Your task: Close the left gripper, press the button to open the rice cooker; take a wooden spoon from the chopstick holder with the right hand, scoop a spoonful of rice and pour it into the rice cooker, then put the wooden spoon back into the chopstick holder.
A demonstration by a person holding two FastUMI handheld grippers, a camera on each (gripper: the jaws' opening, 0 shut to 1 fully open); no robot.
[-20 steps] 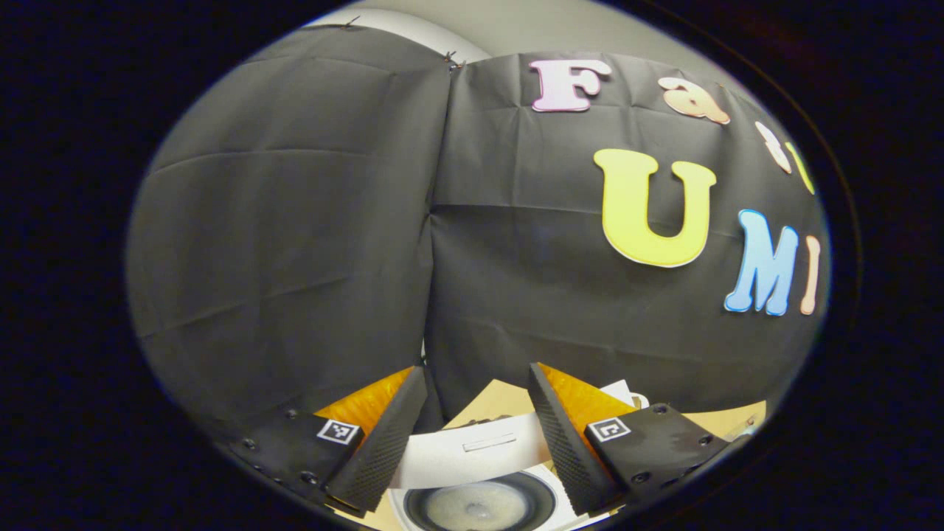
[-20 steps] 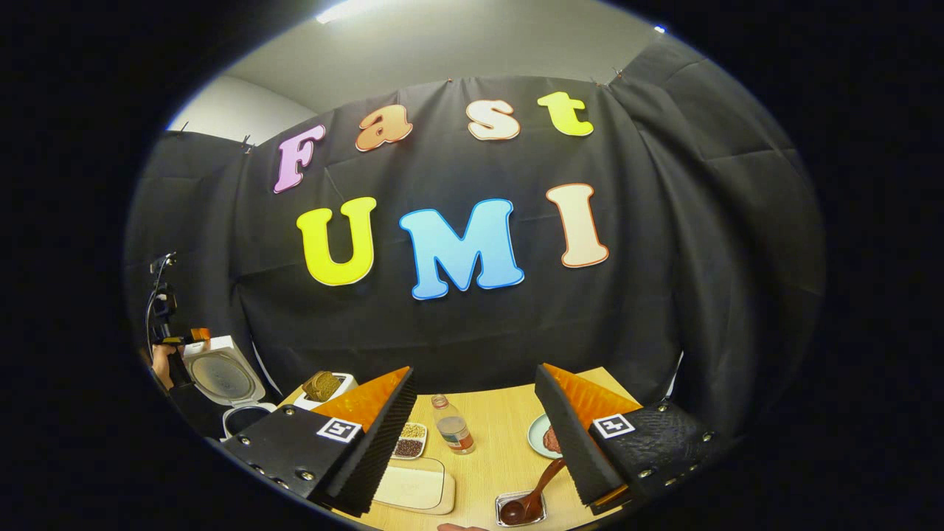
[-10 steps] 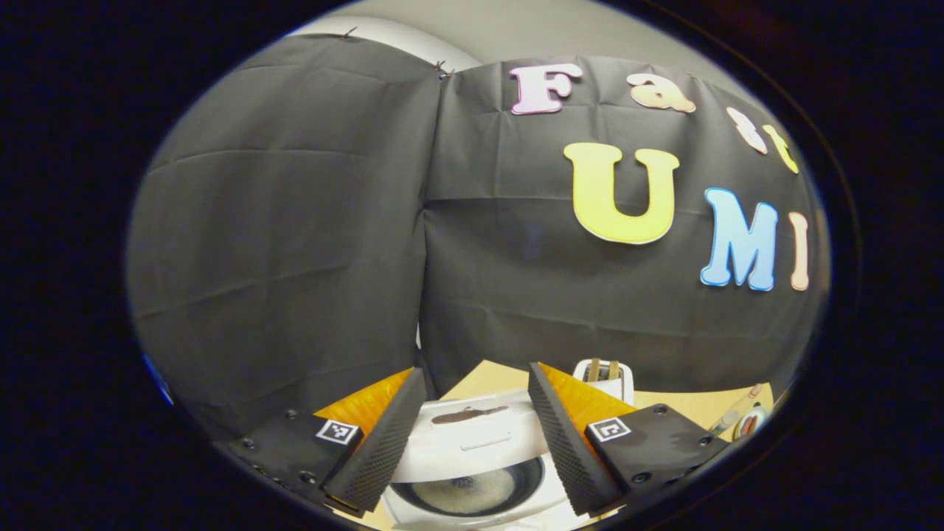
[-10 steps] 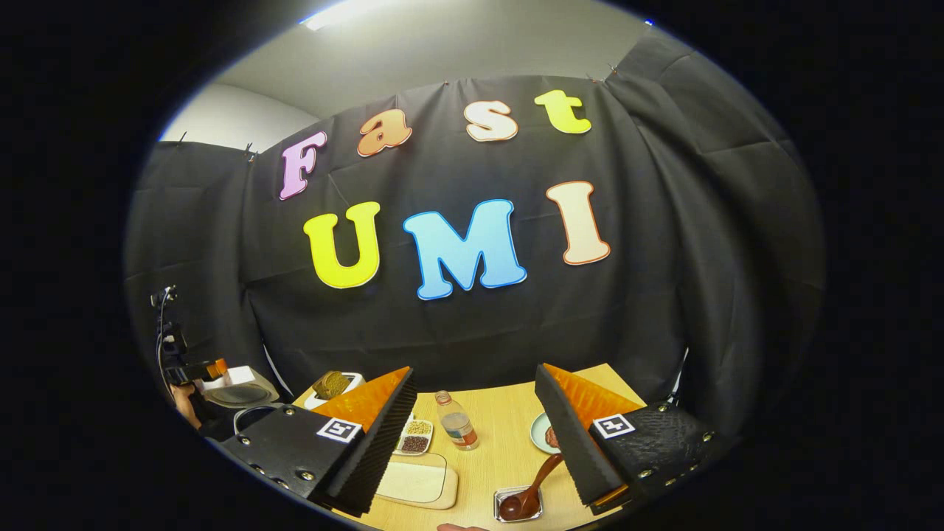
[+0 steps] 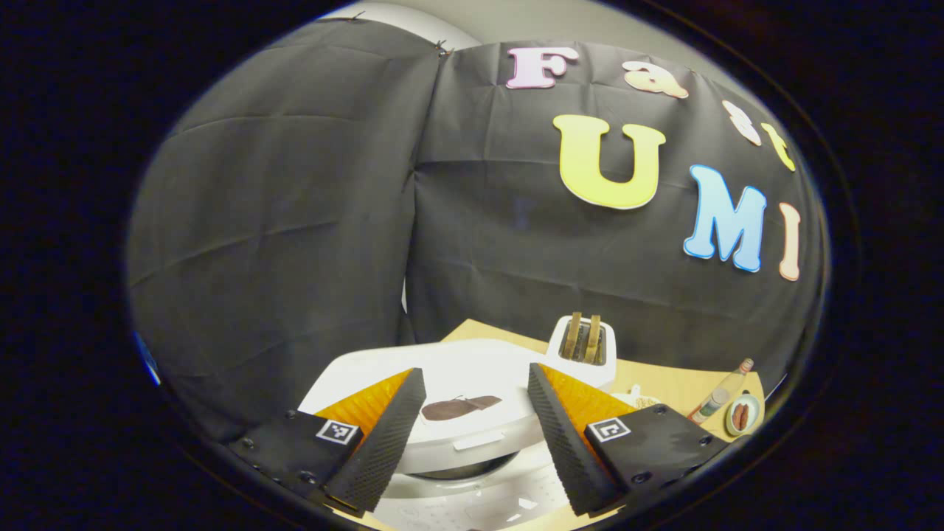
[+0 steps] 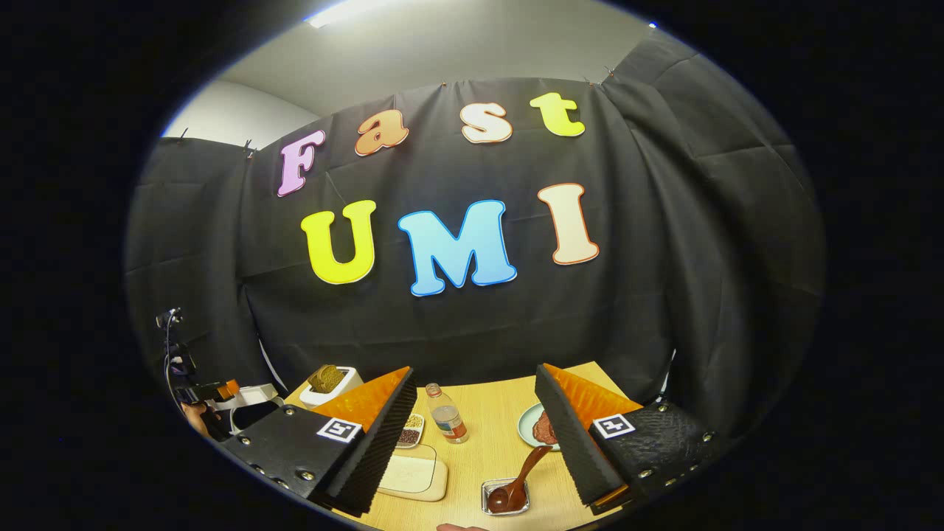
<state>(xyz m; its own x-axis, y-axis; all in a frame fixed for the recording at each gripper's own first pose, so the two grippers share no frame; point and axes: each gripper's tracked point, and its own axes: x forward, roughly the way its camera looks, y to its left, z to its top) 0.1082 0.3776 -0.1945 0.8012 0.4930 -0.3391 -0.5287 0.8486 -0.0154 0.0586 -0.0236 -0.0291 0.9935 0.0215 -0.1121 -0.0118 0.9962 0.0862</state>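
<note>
The white rice cooker (image 5: 472, 413) lies just below my left gripper (image 5: 472, 442), its lid lowered almost flat over the pot, with a thin dark gap under the lid's front edge. The left gripper is open, and the lid shows between its fingers. In the right gripper view the left gripper (image 6: 214, 389) rests at the cooker's lid (image 6: 251, 395) at far left. My right gripper (image 6: 476, 450) is open and holds nothing. It hovers above the wooden spoon (image 6: 516, 479), whose bowl sits in a small metal holder (image 6: 488, 503). A pale tray of rice (image 6: 409, 476) lies left of the spoon.
A white toaster (image 5: 586, 346) with bread stands behind the cooker, also the toaster (image 6: 328, 382) at back left. On the wooden table (image 6: 487, 413) are a small bottle (image 6: 445, 413), a dish of beans (image 6: 411, 431) and a plate (image 6: 532, 431) with food.
The cooker's lid has swung down from upright to almost flat, and my left gripper has come down with it. The right gripper has barely shifted.
</note>
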